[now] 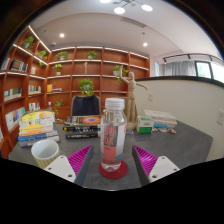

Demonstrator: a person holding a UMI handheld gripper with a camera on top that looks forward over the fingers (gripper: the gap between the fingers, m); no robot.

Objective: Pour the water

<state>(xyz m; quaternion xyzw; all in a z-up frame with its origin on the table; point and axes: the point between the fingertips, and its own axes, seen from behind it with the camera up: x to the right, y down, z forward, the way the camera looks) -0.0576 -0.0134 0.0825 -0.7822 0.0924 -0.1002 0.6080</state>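
Looking along the claw (112, 163), the two fingers with their magenta pads (78, 157) are spread wide, one on each side of a clear plastic water bottle with a white cap and a red band at its base (113, 135). The bottle stands upright on the dark grey surface (185, 143), between the fingers but with a visible gap on both sides, so nothing is gripped yet. To the left of the left finger, near the bottle, stands a pale yellow-white paper cup (45, 152), open side up; I judge it is the target for the water.

To do this step well, I think the claw should go forward until the pads are level with the middle of the bottle body, not the narrow neck, and then close evenly. The bottle is thin plastic, so too much pressure may deform it. The cap seems to be on, which would block pouring. Behind are a stack of colourful books (37, 126) and wooden shelves (90, 62).
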